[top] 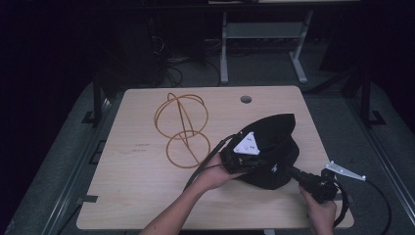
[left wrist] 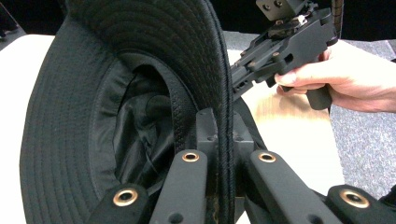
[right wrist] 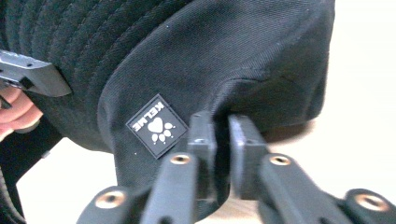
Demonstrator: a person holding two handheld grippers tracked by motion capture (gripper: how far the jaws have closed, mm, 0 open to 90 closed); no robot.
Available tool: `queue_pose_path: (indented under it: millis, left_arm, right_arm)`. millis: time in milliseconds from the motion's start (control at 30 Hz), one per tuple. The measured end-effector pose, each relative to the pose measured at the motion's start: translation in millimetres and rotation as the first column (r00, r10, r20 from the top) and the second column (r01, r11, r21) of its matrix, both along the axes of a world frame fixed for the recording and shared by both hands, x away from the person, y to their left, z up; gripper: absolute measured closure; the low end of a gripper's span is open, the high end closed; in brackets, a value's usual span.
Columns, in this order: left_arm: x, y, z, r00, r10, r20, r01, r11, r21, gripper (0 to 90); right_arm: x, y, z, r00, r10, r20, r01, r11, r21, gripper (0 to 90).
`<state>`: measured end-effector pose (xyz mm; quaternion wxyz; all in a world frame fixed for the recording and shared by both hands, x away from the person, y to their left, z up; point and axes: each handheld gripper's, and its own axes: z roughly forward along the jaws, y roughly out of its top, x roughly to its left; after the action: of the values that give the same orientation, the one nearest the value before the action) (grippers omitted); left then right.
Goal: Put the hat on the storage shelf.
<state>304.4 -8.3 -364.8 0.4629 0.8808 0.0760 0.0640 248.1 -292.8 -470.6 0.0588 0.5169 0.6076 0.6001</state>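
Note:
A black bucket hat (top: 274,147) stands tipped up on its side at the right of the wooden table (top: 142,196). My left gripper (top: 258,164) is shut on the hat's stitched brim (left wrist: 219,60), and the brim's edge runs between its jaws (left wrist: 227,128). Its view looks into the hat's lined inside (left wrist: 135,130). My right gripper (top: 289,171) comes in from the right, shut on a fold of the crown's cloth (right wrist: 222,135), next to a square paw-print patch (right wrist: 156,125). The right gripper (left wrist: 280,46) and its hand (left wrist: 355,79) are seen past the brim.
A gold wire frame of hoops (top: 182,128) lies at the table's middle left. A round cable hole (top: 245,99) sits near the far edge. Cables trail from both grippers over the near edge. A metal desk frame (top: 224,49) stands beyond the table.

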Motion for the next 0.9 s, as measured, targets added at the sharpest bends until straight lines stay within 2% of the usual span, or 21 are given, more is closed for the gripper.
queue_pose_path:
  millis: [33,100,233,300,433,600,700,800,833,900]
  left_arm:
    - [-1.3,1.2,0.9,1.0,0.001,-0.004,-0.001,1.0,-0.009,87.1]
    - [-1.8,1.9,1.5,1.0,-0.001,-0.003,0.001,0.9999,-0.012,87.1]
    - [-4.5,5.8,2.7,1.0,0.005,-0.004,-0.005,0.9998,-0.017,86.6]
    - [-5.2,6.7,2.6,0.9999,0.01,-0.007,-0.01,0.9997,-0.022,86.6]
    - [-6.8,10.9,2.9,0.9999,0.015,0.006,-0.015,0.9999,-0.005,84.2]
    - [-9.0,16.7,5.2,0.9996,0.027,0.013,-0.027,0.9995,-0.017,82.2]
    - [-11.0,19.4,7.1,0.9993,0.028,0.024,-0.028,0.9995,-0.013,80.1]
    - [-12.0,22.7,8.0,0.9994,0.029,0.018,-0.028,0.9993,-0.023,80.8]
    - [-12.8,25.0,8.5,0.9994,0.029,0.018,-0.029,0.9992,-0.027,81.3]
    - [-12.9,25.6,8.7,0.9995,0.029,0.017,-0.028,0.9992,-0.027,81.2]
  right_arm:
    - [-1.3,-0.1,2.4,0.9998,-0.014,0.014,0.014,0.9998,-0.013,87.7]
    - [-1.7,-1.0,3.2,0.9996,-0.021,0.019,0.021,0.9998,-0.003,88.1]
    - [-5.5,-3.5,10.6,0.9979,-0.04,0.052,0.041,0.9991,-0.01,88.8]
    - [-6.2,-3.6,12.3,0.9974,-0.041,0.06,0.042,0.999,-0.012,88.9]
    - [-7.6,-5.0,18.6,0.9951,-0.048,0.087,0.048,0.9988,-0.004,89.0]
    - [-8.6,-6.5,29.4,0.9913,-0.045,0.124,0.045,0.999,0.001,89.2]
    - [-10.9,-8.7,41.0,0.9849,-0.053,0.165,0.051,0.9986,0.013,89.2]
    - [-12.2,-10.4,47.0,0.9805,-0.056,0.189,0.052,0.9983,0.024,89.2]
    - [-13.6,-11.8,53.5,0.9766,-0.051,0.209,0.049,0.9987,0.015,89.2]
    - [-13.7,-12.4,56.7,0.975,-0.047,0.217,0.047,0.9989,0.007,89.2]
